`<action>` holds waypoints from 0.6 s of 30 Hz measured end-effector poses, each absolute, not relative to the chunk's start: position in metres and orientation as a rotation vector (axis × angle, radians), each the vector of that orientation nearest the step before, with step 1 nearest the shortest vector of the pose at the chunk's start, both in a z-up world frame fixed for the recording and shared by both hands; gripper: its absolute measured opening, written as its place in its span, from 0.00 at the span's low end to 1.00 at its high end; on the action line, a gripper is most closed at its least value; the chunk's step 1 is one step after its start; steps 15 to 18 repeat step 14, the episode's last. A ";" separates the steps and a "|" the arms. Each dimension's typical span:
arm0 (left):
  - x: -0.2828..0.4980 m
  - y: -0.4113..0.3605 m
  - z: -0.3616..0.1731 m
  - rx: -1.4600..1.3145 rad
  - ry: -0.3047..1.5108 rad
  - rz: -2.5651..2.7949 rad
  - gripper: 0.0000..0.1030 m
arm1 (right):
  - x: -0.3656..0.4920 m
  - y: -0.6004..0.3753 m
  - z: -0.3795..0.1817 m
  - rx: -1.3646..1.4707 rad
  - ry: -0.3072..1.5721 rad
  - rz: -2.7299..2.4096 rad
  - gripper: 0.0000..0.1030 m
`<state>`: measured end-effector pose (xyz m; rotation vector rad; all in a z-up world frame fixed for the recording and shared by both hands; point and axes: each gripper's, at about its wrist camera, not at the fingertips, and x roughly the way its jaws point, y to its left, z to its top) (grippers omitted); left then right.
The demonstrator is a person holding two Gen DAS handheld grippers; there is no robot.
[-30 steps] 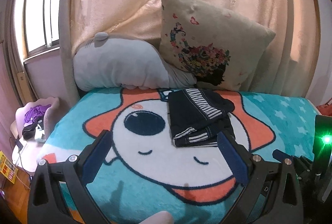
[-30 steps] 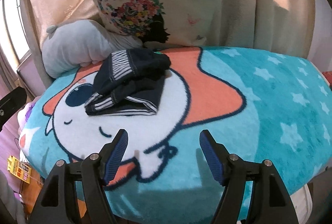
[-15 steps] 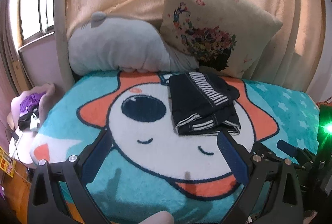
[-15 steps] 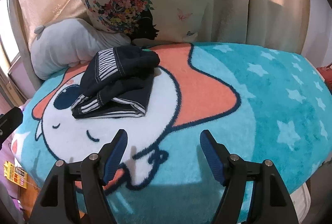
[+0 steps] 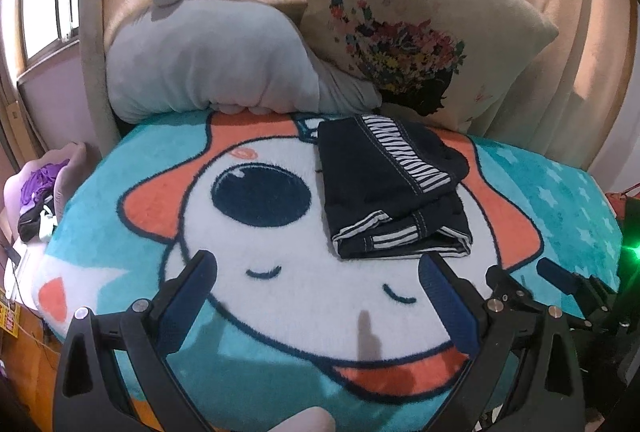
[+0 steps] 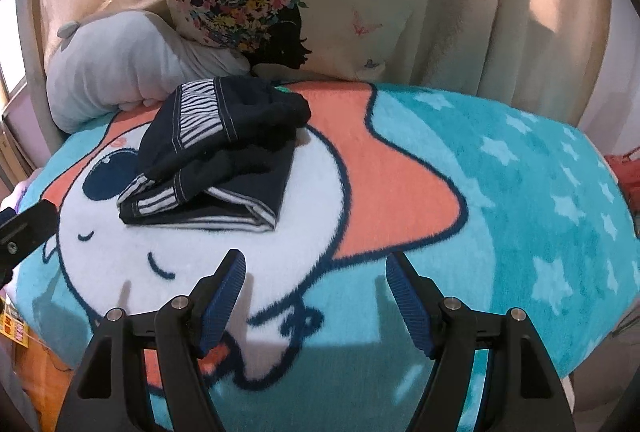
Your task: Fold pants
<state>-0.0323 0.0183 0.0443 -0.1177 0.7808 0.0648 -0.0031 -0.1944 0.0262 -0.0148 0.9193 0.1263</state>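
Note:
The dark navy pants (image 5: 392, 188) with striped white trim lie folded in a compact stack on the cartoon blanket; they also show in the right wrist view (image 6: 216, 156). My left gripper (image 5: 316, 272) is open and empty, a little in front of the stack's near edge. My right gripper (image 6: 316, 268) is open and empty, in front of and to the right of the stack. The right gripper's fingers (image 5: 560, 278) show at the right edge of the left wrist view.
The teal, white and orange cartoon blanket (image 5: 280, 284) covers the bed. A grey plush pillow (image 5: 208, 64) and a floral cushion (image 5: 420, 20) lean on beige curtains behind the pants. A side stand with purple cloth (image 5: 36, 192) sits left of the bed.
Both grippers have moved closer to the bed and the folded pants, which now look larger in both views. The pants have not moved. Both grippers stay open.

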 end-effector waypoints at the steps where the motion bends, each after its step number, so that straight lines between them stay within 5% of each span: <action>1: -0.028 0.019 0.043 -0.120 0.789 0.065 0.98 | -0.001 -0.193 0.027 -0.021 0.918 0.127 0.74; 18: 0.019 0.021 0.029 -0.150 0.841 0.051 0.98 | 0.032 -0.177 0.020 -0.105 0.942 0.165 0.75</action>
